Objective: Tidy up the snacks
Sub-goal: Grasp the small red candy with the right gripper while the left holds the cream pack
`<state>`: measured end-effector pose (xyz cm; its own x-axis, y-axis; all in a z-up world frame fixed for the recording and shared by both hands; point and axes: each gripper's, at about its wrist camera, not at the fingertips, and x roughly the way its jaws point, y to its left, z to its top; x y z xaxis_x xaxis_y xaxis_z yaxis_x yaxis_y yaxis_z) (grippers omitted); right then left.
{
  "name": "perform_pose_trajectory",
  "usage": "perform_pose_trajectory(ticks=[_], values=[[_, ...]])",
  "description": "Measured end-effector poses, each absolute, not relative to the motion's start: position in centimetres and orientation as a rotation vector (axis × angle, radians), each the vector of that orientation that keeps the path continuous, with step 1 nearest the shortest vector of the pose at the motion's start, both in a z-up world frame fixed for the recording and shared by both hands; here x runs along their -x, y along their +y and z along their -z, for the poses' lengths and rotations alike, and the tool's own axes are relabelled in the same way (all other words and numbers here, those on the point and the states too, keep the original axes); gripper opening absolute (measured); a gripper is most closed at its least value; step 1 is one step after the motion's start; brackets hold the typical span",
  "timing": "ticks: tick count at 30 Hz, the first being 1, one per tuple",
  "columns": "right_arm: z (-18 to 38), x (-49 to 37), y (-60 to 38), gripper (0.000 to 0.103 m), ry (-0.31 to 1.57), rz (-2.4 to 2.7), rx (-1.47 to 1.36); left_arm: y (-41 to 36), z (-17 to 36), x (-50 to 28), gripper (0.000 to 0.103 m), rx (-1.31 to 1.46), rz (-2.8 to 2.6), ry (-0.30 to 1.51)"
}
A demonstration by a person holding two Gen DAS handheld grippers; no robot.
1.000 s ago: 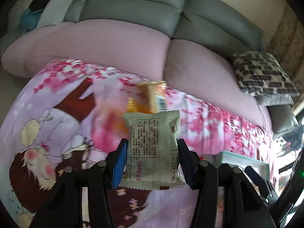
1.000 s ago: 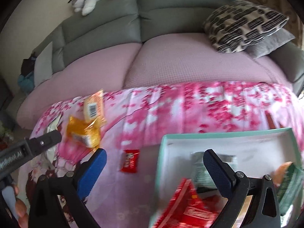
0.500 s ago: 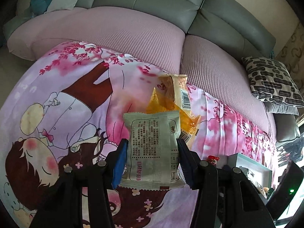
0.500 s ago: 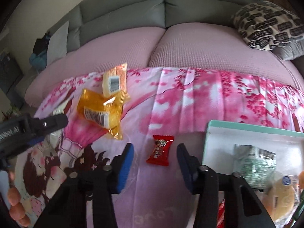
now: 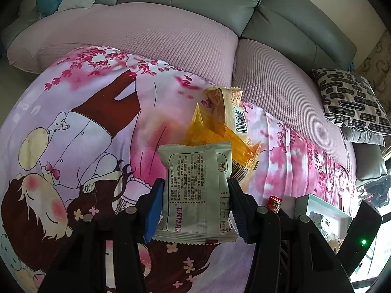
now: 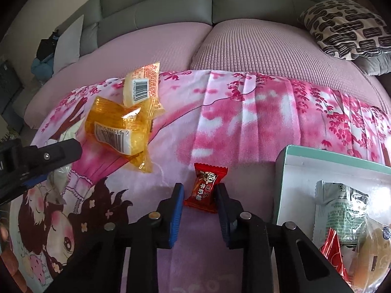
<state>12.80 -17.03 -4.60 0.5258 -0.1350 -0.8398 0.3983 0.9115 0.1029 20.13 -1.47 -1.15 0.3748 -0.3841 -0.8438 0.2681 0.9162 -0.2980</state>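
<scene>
A grey sofa (image 6: 156, 7) with pink seat cushions (image 5: 151, 34) fills the background, and a patterned pillow (image 6: 347, 26) leans at its right end. In front lies a pink cartoon-print blanket (image 6: 244, 122), on which the snacks are spread. A white box (image 6: 293, 161) with a teal rim sits at the right edge of the blanket and already holds several packets, among them a pale green one (image 6: 342, 210). Toward the left of the blanket, two orange snack bags (image 6: 122, 127) overlap, barcodes up. The left gripper (image 5: 194, 195) is clamped on a grey-white snack packet (image 5: 195, 188), both blue pads pressing its sides, and holds it upright above the blanket, in front of the orange bags. The right gripper (image 6: 199, 195) has just been closing, and its jaws now pinch the lower part of a small red candy (image 6: 205, 185), which lies on the blanket just left of the box.
</scene>
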Motion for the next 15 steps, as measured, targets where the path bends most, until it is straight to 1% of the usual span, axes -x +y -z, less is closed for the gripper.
perform_pose_trajectory(ticks=[3,15], values=[[4.6,-12.7,-17.2,0.025,0.967,0.331,-0.306,-1.5,1.2,-20.1,0.053,0.116,0.417,1.112],[3.5,-12.3,-16.8,0.024,0.952,0.328,-0.289,-1.7,0.6,-19.9,0.053,0.101,0.418,1.098]])
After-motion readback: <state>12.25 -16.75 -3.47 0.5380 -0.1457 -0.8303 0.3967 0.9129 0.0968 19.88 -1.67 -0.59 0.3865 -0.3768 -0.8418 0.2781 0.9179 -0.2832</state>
